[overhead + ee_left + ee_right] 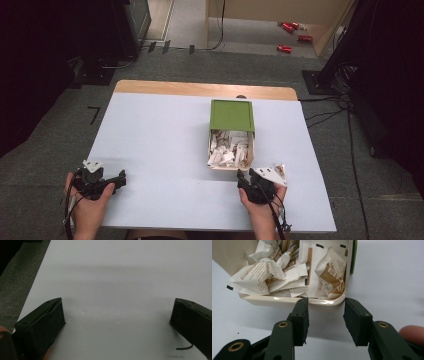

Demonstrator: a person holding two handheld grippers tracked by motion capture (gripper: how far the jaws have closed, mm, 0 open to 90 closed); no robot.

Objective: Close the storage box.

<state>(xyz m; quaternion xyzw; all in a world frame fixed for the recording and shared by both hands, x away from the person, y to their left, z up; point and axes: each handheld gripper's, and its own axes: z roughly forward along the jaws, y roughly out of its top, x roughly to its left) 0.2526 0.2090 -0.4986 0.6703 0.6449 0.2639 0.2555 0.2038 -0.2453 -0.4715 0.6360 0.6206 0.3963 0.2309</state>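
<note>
While the right gripper (325, 303) hovers w/ jaws apart, empty, at the near rim of the packet box (214, 165) mid-bench, approach step; next: reach in, pinch one packet (329, 272). Left gripper (117, 322) open, idle.

You're likely in a lab or studio: grey carpet floor (50, 165), loose cables (345, 107), black equipment stands (345, 55), and a white-topped table (160, 150) under a fixed camera.

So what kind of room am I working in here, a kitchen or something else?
Probably a lab or recording workspace, not a kitchen. A plain white-topped table stands on grey carpet, cables trail across the floor beside dark equipment stands, and red cans lie scattered by a wooden partition.
</note>
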